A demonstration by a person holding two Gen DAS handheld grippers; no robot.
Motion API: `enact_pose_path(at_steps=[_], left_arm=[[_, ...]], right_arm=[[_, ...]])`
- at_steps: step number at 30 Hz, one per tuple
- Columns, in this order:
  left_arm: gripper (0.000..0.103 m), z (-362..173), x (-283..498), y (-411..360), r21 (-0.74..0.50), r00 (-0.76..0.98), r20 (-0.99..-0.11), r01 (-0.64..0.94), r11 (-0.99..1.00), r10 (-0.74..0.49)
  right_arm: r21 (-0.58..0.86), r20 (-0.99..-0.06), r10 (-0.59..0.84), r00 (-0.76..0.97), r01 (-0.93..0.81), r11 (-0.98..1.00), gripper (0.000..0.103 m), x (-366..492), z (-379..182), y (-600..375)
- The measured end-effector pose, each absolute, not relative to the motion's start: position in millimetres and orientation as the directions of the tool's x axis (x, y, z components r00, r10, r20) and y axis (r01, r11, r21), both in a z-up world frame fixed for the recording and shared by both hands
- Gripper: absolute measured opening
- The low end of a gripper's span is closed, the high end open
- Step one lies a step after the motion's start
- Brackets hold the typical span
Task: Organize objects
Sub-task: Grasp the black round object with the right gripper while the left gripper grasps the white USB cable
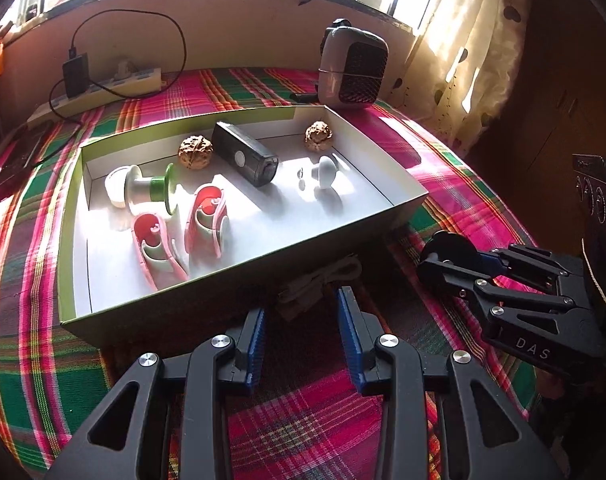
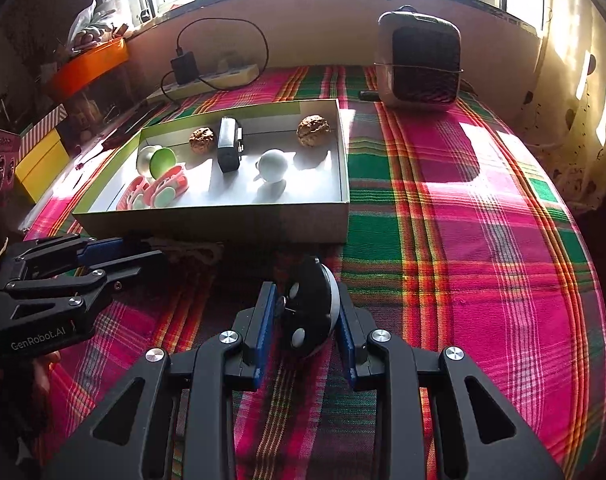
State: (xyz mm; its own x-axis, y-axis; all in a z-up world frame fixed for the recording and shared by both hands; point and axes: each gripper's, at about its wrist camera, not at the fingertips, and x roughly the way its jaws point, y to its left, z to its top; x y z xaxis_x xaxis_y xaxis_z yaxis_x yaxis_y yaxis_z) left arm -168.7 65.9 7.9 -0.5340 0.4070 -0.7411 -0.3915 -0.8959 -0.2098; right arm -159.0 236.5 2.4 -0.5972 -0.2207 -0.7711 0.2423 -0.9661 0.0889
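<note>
My right gripper [image 2: 306,300] is shut on a round black disc with a white rim [image 2: 311,312], held just above the plaid cloth in front of the open cardboard box [image 2: 215,224]. The left wrist view shows that same gripper [image 1: 443,254] at the right with the disc [image 1: 447,242] at its tips. My left gripper [image 1: 301,304] stands open with nothing between its fingers, close to the box's front wall [image 1: 223,300]. A coiled white cable [image 1: 323,284] lies just beyond it. Inside the box are two walnuts [image 1: 195,152], a black device [image 1: 245,154], a white knob [image 1: 327,172], a white-green spool [image 1: 143,188] and two pink holders [image 1: 207,224].
A small heater [image 1: 353,68] stands behind the box on the plaid cloth [image 2: 483,240]. A power strip with a charger [image 1: 103,88] lies along the back wall. A yellow box [image 2: 43,160] and an orange tray [image 2: 91,66] sit off to the left; a curtain [image 1: 475,52] hangs at the right.
</note>
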Motion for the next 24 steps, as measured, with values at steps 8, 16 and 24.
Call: enact_pose_path(at_steps=[8,16,24], left_arm=[[0.032,8.9,-152.5,89.7,-0.221,-0.483,-0.739,-0.485,-0.846,0.47],[0.032,10.2,-142.9,108.6,-0.206,-0.46,-0.745,-0.53,-0.823,0.483],[0.032,14.1,-146.3,107.1,-0.179,-0.486,-0.757,-0.488,-0.854,0.437]], right_arm=[[0.099,-0.767,-0.219,-0.602,0.227,-0.969,0.029,-157.2,1.8,248.7],[0.104,-0.769,-0.209,-0.604,0.204,-0.973,0.029,-154.5,1.7,261.5],[0.102,-0.772,-0.2,-0.604,0.193,-0.976,0.029,-150.6,1.5,269.1]])
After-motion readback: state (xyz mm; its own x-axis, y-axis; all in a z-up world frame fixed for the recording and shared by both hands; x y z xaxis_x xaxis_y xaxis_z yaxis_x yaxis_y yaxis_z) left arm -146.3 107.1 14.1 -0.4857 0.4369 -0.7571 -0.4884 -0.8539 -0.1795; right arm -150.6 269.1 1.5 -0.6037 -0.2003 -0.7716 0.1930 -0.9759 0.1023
